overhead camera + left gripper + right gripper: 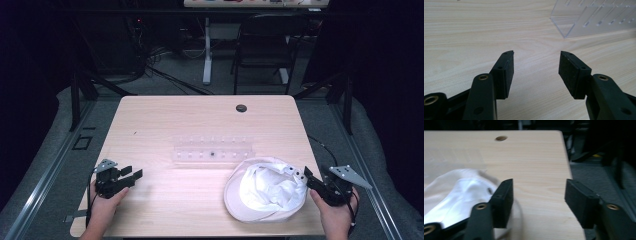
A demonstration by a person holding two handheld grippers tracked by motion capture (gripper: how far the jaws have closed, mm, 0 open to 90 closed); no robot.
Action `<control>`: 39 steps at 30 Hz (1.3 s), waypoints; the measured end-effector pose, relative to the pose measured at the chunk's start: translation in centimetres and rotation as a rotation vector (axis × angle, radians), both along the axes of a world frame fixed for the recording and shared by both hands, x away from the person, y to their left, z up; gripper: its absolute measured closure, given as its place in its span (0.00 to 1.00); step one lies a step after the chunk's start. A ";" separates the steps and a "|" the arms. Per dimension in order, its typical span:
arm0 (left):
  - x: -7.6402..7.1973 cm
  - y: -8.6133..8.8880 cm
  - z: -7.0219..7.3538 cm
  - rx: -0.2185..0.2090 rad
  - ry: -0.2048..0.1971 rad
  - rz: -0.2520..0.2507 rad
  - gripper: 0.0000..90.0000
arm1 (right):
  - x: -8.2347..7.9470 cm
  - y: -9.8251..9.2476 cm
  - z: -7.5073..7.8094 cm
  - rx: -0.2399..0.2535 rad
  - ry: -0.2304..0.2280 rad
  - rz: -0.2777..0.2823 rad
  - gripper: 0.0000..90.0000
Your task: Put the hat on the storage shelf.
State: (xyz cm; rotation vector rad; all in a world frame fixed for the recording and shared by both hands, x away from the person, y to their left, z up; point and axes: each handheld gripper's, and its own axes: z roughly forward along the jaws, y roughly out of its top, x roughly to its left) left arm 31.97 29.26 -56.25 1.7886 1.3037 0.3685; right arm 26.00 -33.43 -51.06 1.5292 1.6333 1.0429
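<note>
A white cap (265, 189) lies upside down on the near right part of the wooden table (165, 115). My right gripper (307, 178) is held at the cap's right edge, jaws open. In the right gripper view the gripper (539, 185) has bare table between its pads, and the cap (454, 195) lies just left of the left jaw. A clear acrylic rack (212, 149) with a row of slots sits mid-table. My left gripper (132, 173) rests open at the near left. Its own view has the gripper (536, 57) over bare wood, with the rack (596, 18) beyond to the right.
A round cable hole (241, 108) marks the far side of the table, also seen as the hole (501, 138) in the right gripper view. The table's right edge (571, 182) runs close beside my right gripper. A dark chair (265, 45) and a desk leg stand behind the table.
</note>
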 end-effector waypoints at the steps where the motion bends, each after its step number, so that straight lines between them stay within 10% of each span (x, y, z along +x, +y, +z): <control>1: 0.0 0.1 0.1 0.003 0.006 -0.003 0.51 | 0.1 0.1 0.1 -0.014 0.016 0.009 0.52; 14: -0.3 -0.5 0.2 0.020 -0.008 -0.011 0.49 | 2.0 2.0 2.0 -0.071 0.182 0.180 0.61; 39: -0.3 -0.8 0.0 0.028 -0.004 -0.021 0.49 | 6.2 4.6 6.7 -0.153 0.478 0.299 0.68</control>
